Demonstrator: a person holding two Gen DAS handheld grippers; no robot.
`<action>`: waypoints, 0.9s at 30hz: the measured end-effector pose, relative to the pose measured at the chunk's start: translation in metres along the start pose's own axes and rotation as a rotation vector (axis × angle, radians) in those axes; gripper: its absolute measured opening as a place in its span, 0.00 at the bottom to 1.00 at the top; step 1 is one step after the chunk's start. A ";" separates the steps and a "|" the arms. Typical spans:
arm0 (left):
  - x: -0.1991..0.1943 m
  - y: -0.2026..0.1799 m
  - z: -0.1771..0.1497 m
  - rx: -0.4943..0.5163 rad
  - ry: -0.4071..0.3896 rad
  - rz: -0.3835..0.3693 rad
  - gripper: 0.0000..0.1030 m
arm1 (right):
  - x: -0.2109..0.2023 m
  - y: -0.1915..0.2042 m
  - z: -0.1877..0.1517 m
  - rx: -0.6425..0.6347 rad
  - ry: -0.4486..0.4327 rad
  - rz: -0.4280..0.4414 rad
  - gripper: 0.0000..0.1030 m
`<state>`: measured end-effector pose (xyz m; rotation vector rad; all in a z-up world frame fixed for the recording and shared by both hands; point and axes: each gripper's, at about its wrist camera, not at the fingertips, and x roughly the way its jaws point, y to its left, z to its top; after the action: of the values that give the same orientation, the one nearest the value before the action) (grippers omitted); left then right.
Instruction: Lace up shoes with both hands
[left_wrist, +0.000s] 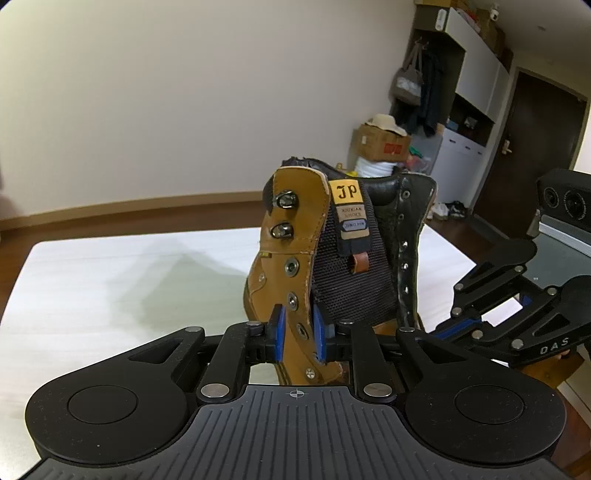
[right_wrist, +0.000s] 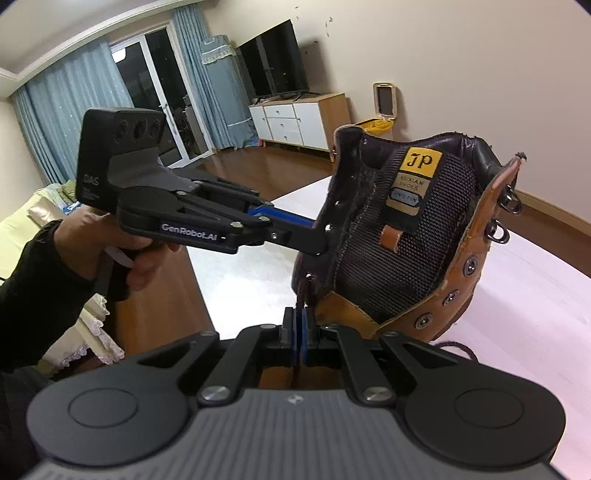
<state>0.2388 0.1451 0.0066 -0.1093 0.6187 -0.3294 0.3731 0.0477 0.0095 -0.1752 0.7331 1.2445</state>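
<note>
1. A tan leather boot (left_wrist: 295, 258) stands on the white counter (left_wrist: 110, 280), its dark mesh tongue (left_wrist: 351, 288) exposed and the two eyelet flaps spread apart.
2. The left tongs (left_wrist: 298, 332) straddle the tan eyelet flap (left_wrist: 299, 306) low down; their blue pads (left_wrist: 281, 332) sit on either side of the leather, part-way apart, with a small gap showing, so they are not clamping it.
3. The right tongs (right_wrist: 299, 332) are pressed together on a dark purple lace (right_wrist: 301, 295) that comes out of a low eyelet on the boot's dark flap (right_wrist: 343, 206).
4. A hand (right_wrist: 96, 240) in a black sleeve holds the left tool's handle.
5. More lace (right_wrist: 461, 347) trails beside the sole.
</note>
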 end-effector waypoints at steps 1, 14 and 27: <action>0.000 0.000 0.000 0.002 -0.001 0.000 0.18 | 0.001 0.000 0.000 0.001 0.000 -0.002 0.03; -0.002 -0.001 -0.002 0.021 -0.011 -0.003 0.21 | 0.031 0.001 0.012 0.002 0.027 -0.114 0.03; -0.030 -0.001 -0.023 0.108 -0.016 -0.035 0.19 | 0.044 0.019 0.015 -0.073 0.065 -0.184 0.04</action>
<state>0.2021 0.1538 0.0048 -0.0194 0.5828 -0.3941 0.3683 0.0968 0.0001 -0.3367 0.7113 1.0950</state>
